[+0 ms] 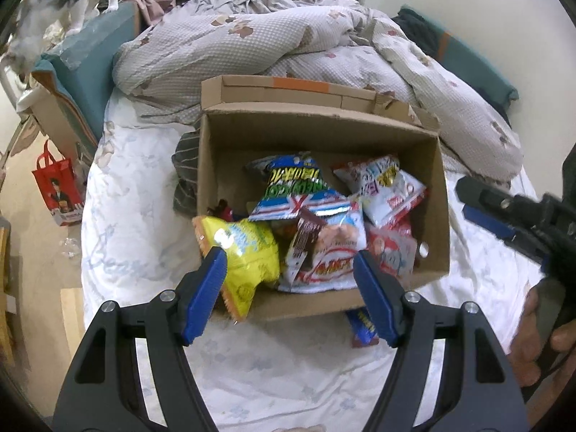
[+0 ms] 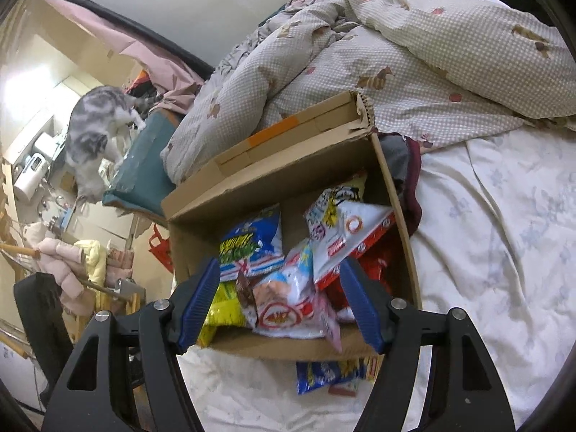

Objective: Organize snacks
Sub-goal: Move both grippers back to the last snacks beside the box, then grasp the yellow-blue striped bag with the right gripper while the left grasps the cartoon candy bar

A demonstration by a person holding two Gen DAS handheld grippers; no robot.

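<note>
Left wrist view looks down and forward from above the near edge of the cardboard box (image 1: 320, 136) on the bed (image 1: 252, 367), close in, jaws framing the lower half. Right gripper (image 1: 482, 212) shows at its right edge. Right wrist view sits further right, also close, looking down and angled leftward across the same box (image 2: 288, 169), with the room's left side behind. Both share the box, its snack packets (image 1: 298, 194), the rumpled duvet (image 2: 414, 54) and the cat (image 2: 93, 136).
</note>
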